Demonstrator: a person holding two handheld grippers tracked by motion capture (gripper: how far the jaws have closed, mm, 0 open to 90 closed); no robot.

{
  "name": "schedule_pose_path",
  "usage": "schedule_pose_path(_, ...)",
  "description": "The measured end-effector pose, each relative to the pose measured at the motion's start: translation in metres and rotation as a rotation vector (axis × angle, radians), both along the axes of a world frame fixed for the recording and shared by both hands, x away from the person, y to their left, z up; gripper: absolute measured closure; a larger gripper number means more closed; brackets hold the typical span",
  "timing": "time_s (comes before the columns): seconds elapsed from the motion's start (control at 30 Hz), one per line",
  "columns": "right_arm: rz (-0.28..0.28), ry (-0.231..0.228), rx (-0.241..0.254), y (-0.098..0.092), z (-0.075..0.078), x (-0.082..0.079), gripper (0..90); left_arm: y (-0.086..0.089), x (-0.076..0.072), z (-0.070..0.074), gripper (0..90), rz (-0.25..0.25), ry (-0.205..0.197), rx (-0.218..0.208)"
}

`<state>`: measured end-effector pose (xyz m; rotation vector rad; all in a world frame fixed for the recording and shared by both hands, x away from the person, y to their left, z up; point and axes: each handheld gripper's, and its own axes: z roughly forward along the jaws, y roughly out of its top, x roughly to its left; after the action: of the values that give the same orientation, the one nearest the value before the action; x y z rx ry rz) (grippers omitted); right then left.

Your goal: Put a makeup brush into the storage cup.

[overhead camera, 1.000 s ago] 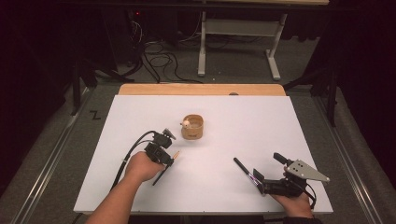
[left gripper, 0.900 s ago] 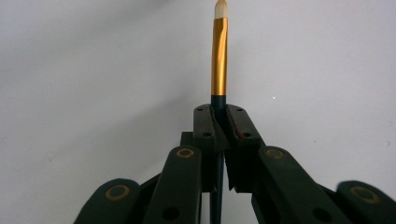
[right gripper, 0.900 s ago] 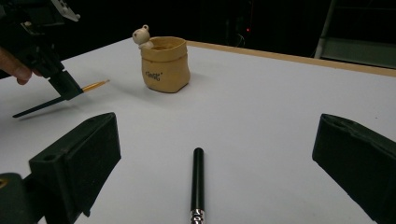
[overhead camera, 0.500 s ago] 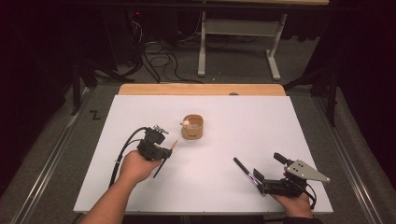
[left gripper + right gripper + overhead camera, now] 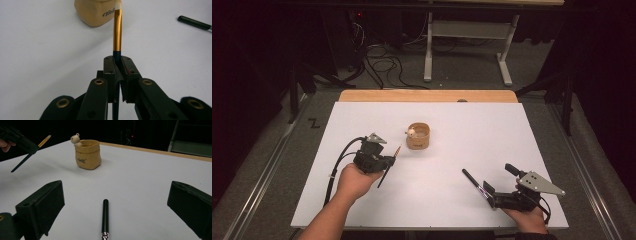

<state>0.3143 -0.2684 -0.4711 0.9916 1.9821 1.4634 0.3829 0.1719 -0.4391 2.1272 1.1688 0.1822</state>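
Observation:
A small tan cup (image 5: 418, 136) with a tiny bear figure on its rim stands mid-table. My left gripper (image 5: 387, 164) is shut on a dark pen (image 5: 396, 153) whose gold end points toward the cup from its near left. In the left gripper view the jaws (image 5: 117, 61) clamp the pen (image 5: 117, 30), and its tip overlaps the cup (image 5: 96, 12). My right gripper (image 5: 500, 179) rests open at the near right. A black pen (image 5: 474, 184) lies on the table in front of it, between its spread jaws (image 5: 116, 191) in the right gripper view, pen (image 5: 105, 217).
The white table top (image 5: 472, 130) has a wooden strip (image 5: 427, 96) along its far edge. Beyond it are a desk frame (image 5: 467, 30) and cables (image 5: 387, 60) on the dark floor. The right gripper view shows the cup (image 5: 88, 155) and the left gripper (image 5: 17, 137) held above the table.
My left gripper has drifted slightly away from the person with the pen, bringing its gold end a little closer to the cup. The right gripper and black pen have stayed put.

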Motion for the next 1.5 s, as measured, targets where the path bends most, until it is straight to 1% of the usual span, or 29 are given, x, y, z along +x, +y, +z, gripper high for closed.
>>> schedule_pose_path(0.1,0.0,0.001,-0.001,0.0,0.0,0.0,1.4,0.002,-0.002,-0.001,83.5,-0.002,-0.018,-0.023)
schedule_pose_path(0.13,-0.002,0.003,0.0,0.0,0.0,0.0,1.4,0.002,-0.003,-0.001,83.5,0.004,-0.026,-0.032)
schedule_pose_path(0.23,-0.001,0.0,-0.001,0.0,0.0,0.0,1.4,0.003,-0.005,-0.003,83.5,0.002,-0.05,-0.037)
schedule_pose_path(0.27,-0.002,0.002,0.003,0.001,0.001,-0.001,1.4,0.003,-0.006,-0.004,83.6,0.006,-0.057,-0.049)
schedule_pose_path(0.3,-0.002,-0.002,0.0,0.001,0.001,-0.001,1.4,0.004,-0.006,-0.004,83.5,0.008,-0.063,-0.051)
schedule_pose_path(0.33,-0.002,-0.002,0.0,0.001,0.001,-0.001,1.4,0.005,-0.007,-0.005,83.5,0.01,-0.076,-0.058)
schedule_pose_path(0.37,-0.003,0.002,0.001,0.001,0.001,-0.001,1.4,0.006,-0.008,-0.006,83.5,0.019,-0.094,-0.075)
schedule_pose_path(0.4,-0.003,0.002,0.001,0.001,0.001,-0.001,1.4,0.006,-0.008,-0.006,83.5,0.019,-0.094,-0.075)
schedule_pose_path(0.5,0.002,-0.003,-0.004,0.001,0.0,0.0,1.4,0.007,-0.011,-0.007,83.5,0.027,-0.128,-0.093)
schedule_pose_path(0.67,0.001,0.003,0.0,0.001,0.0,0.0,1.4,0.008,-0.014,-0.007,83.5,0.04,-0.185,-0.13)
schedule_pose_path(0.73,0.0,0.0,-0.002,0.001,0.0,0.0,1.4,0.009,-0.015,-0.007,83.6,0.043,-0.21,-0.147)
schedule_pose_path(0.77,0.0,-0.003,-0.003,0.001,0.0,0.0,1.4,0.01,-0.015,-0.006,83.5,0.043,-0.228,-0.154)
schedule_pose_path(0.9,0.002,-0.003,-0.002,0.001,0.0,0.0,1.4,0.011,-0.017,-0.003,83.5,0.053,-0.272,-0.184)
schedule_pose_path(0.97,0.001,-0.003,-0.002,0.001,0.0,0.0,1.4,0.012,-0.018,-0.003,83.5,0.061,-0.292,-0.207)
schedule_pose_path(1.0,0.001,-0.003,-0.002,0.001,0.0,0.0,1.4,0.012,-0.019,-0.002,83.5,0.064,-0.312,-0.221)
schedule_pose_path(1.13,0.0,-0.004,-0.003,0.001,0.0,0.0,1.4,0.014,-0.023,-0.001,83.5,0.073,-0.365,-0.266)
schedule_pose_path(1.17,0.001,-0.004,-0.003,0.001,0.0,0.0,1.4,0.014,-0.023,-0.001,83.5,0.073,-0.365,-0.266)
schedule_pose_path(1.2,0.001,-0.004,-0.004,0.002,0.0,0.0,1.4,0.015,-0.023,-0.001,83.5,0.071,-0.375,-0.274)
schedule_pose_path(1.3,0.001,-0.002,-0.005,0.002,0.0,0.0,1.4,0.014,-0.025,-0.001,83.5,0.076,-0.419,-0.295)
schedule_pose_path(1.33,0.001,-0.002,-0.005,0.002,0.0,0.0,1.4,0.014,-0.025,-0.001,83.5,0.076,-0.419,-0.295)
schedule_pose_path(1.37,0.001,-0.002,-0.006,0.002,0.0,0.0,1.4,0.013,-0.026,-0.001,83.5,0.073,-0.445,-0.304)
schedule_pose_path(1.4,0.001,-0.002,-0.006,0.002,0.0,0.0,1.4,0.013,-0.026,-0.001,83.5,0.073,-0.445,-0.304)
schedule_pose_path(1.43,0.0,-0.005,-0.007,0.002,0.0,0.0,1.4,0.011,-0.026,-0.001,83.5,0.078,-0.461,-0.317)
schedule_pose_path(1.47,0.0,-0.005,-0.007,0.002,0.0,0.0,1.4,0.011,-0.026,-0.001,83.5,0.078,-0.461,-0.317)
schedule_pose_path(1.5,0.0,-0.006,-0.008,0.002,0.0,0.0,1.4,0.01,-0.026,-0.001,83.5,0.082,-0.47,-0.325)
